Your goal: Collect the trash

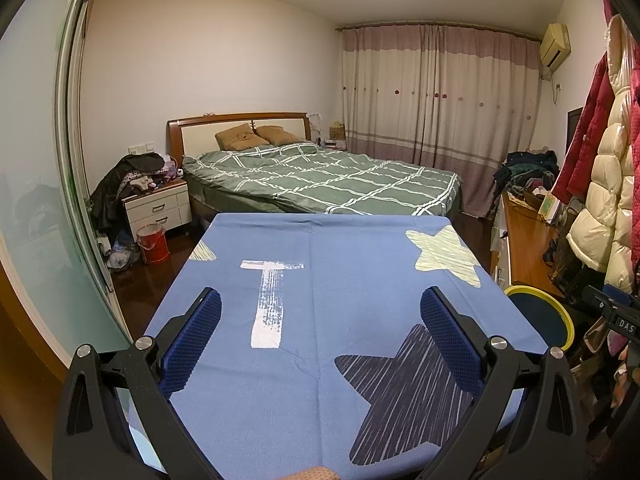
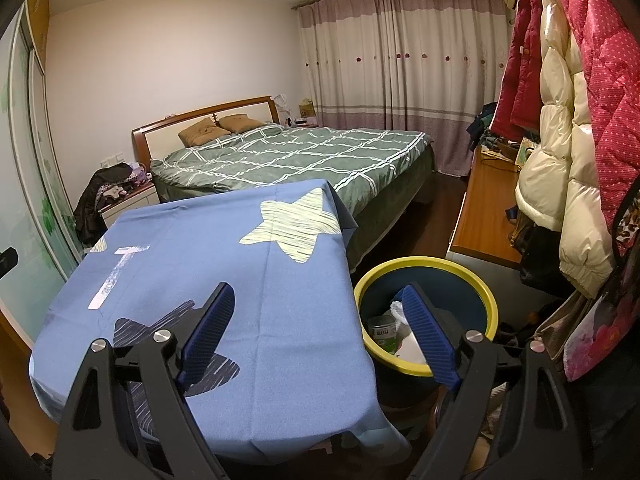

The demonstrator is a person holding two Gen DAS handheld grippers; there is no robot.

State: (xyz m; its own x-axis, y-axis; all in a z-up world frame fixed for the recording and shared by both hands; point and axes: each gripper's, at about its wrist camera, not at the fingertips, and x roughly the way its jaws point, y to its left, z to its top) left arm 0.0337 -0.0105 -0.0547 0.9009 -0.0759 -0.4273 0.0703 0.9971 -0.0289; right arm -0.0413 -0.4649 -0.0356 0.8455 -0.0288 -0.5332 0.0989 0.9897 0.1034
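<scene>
left gripper (image 1: 320, 332) jaws wide, empty | right gripper (image 2: 318, 334) jaws wide, empty | counter (image 2: 240, 280) bare | risk: right jaw clips bin (image 2: 490, 294) rim at counter's right edge, tipping can (image 2: 381, 330) and paper (image 2: 412, 346)

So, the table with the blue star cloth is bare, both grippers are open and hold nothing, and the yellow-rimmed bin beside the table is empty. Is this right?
Not fully. The yellow-rimmed bin is not empty: the right wrist view shows a can and some white crumpled trash inside. The rest holds: the blue star cloth is bare, and the left gripper and right gripper are open and hold nothing.
</scene>
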